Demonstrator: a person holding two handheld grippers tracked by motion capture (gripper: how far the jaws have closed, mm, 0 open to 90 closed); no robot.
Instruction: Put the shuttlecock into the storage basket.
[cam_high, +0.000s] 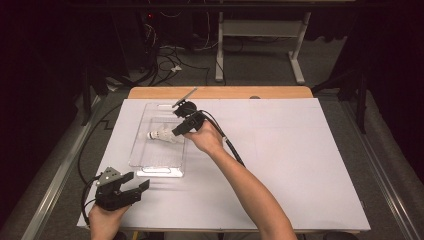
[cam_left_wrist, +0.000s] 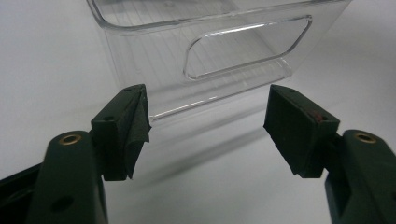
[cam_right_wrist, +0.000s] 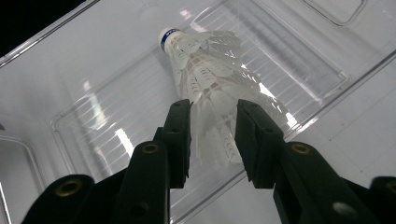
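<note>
Right gripper (cam_right_wrist: 212, 140) clasps the shuttlecock (cam_right_wrist: 210, 79) by its feather skirt, cork end pointing straight ahead over the clear tray (cam_right_wrist: 84, 135).

A white sheet (cam_high: 300, 160) covers the wooden table (cam_high: 220, 92); grey desk legs (cam_high: 297, 55) stand beyond.

I read this as a lab or test room: my white-covered worktable (cam_high: 300, 165) sits among dark curtains, loose cables on the floor (cam_high: 170, 65), and a height-adjustable desk frame (cam_high: 260, 45) behind.
</note>
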